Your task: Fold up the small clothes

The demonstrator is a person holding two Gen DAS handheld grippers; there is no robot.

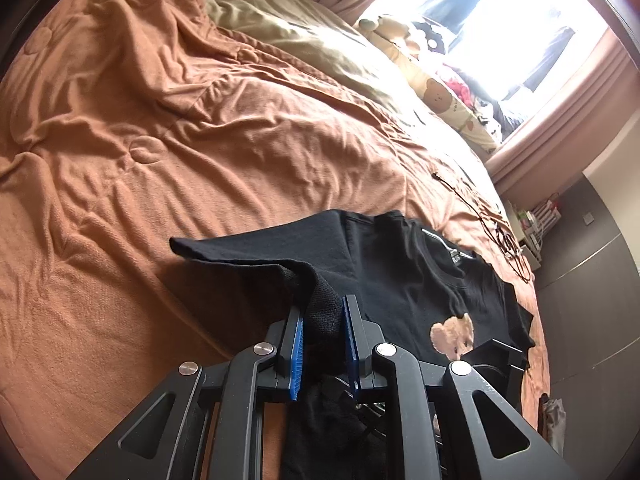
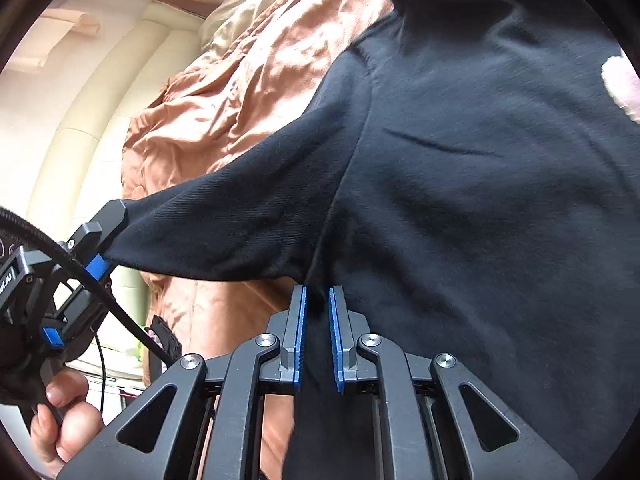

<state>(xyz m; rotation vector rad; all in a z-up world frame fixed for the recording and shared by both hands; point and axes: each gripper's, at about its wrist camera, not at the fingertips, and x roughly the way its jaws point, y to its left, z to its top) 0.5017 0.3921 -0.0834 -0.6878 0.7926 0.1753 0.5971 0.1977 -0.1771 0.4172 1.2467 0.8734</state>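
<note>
A black T-shirt point(image 1: 400, 272) with a tan bear patch point(image 1: 454, 334) lies partly on the orange bedspread point(image 1: 160, 152). In the left wrist view my left gripper point(image 1: 324, 306) is shut on a bunched fold of the shirt's sleeve, lifted off the bed, with black cloth filling the gap between the blue pads. The right wrist view shows the T-shirt point(image 2: 480, 180) close up. There my right gripper point(image 2: 318, 292) is shut on cloth near the underarm seam. The left gripper point(image 2: 108, 240) appears at the left, pinching the sleeve's end, with a hand point(image 2: 64, 420) on its handle.
A beige duvet point(image 1: 288, 28) and plush toys point(image 1: 400, 32) lie at the bed's far side by a bright window. A thin dark cable point(image 1: 496, 224) lies near the bed's right edge, with dark floor point(image 1: 580, 320) beyond. A cream padded surface point(image 2: 80, 120) lies left.
</note>
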